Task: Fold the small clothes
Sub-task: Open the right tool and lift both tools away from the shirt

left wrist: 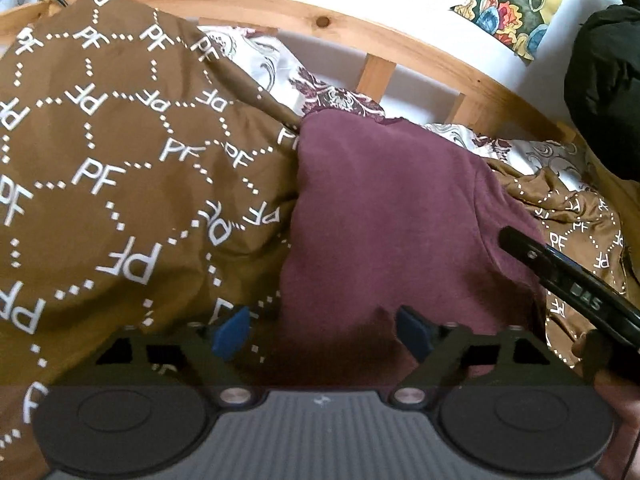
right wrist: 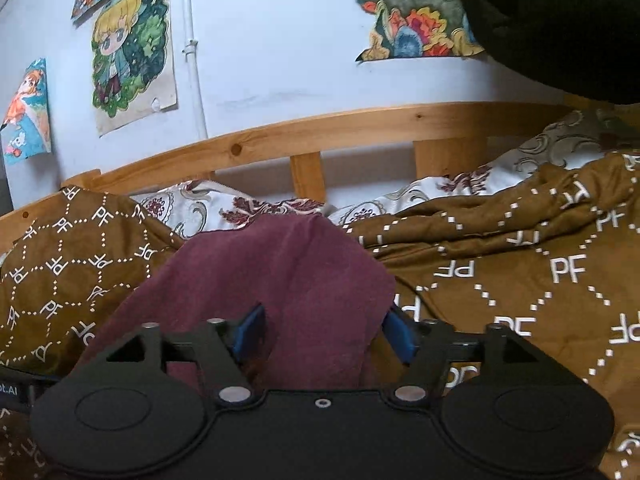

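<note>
Lying on brown PF-print blanket (left wrist: 120, 168): maroon garment (left wrist: 380, 208) | left gripper (left wrist: 322, 334): spread over near edge | right gripper (right wrist: 324, 338): spread, garment between fingers

Both grippers, the left gripper (left wrist: 322, 334) and the right gripper (right wrist: 324, 334), are matte black with blue fingers (left wrist: 232, 332), round discs low in frame, and silver screws (the left one's centre plate looks ribbed grey).
</note>
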The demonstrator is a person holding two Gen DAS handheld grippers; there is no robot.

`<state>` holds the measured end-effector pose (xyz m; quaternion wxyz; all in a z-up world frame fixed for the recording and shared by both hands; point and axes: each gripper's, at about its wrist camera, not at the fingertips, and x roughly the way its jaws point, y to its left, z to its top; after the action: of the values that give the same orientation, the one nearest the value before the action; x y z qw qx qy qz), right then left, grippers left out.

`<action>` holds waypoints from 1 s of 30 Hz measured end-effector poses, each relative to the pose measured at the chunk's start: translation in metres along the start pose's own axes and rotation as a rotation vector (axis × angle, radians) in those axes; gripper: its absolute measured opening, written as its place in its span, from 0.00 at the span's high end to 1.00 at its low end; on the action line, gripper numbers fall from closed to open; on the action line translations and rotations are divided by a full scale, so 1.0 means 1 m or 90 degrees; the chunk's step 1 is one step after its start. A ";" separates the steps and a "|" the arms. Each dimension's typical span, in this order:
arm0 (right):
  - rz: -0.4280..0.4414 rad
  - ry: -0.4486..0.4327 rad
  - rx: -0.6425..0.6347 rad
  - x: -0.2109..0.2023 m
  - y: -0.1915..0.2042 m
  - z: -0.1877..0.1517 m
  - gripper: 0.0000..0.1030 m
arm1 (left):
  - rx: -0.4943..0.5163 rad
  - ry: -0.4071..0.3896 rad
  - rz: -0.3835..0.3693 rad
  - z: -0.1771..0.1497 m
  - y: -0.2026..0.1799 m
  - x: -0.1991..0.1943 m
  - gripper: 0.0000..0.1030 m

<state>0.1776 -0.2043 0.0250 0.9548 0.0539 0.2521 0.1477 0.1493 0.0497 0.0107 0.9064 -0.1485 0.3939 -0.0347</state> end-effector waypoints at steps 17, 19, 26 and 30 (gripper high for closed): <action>0.008 -0.076 -0.017 -0.116 0.016 0.001 0.01 | 0.086 -0.122 0.034 -0.027 -0.020 -0.092 0.01; 0.014 -0.075 -0.013 -0.130 0.019 -0.001 0.01 | 0.100 -0.131 0.033 -0.035 -0.021 -0.102 0.01; 0.021 -0.057 0.012 -0.168 0.024 -0.016 0.01 | 0.115 -0.138 0.043 -0.062 -0.018 -0.126 0.01; 0.010 -0.047 0.020 -0.184 0.026 -0.026 0.01 | 0.122 -0.139 0.044 -0.072 -0.016 -0.136 0.01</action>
<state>0.0049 -0.2356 0.0925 0.9612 0.0764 0.2188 0.1494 0.0043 0.0412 0.0644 0.9545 -0.0503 0.2930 -0.0246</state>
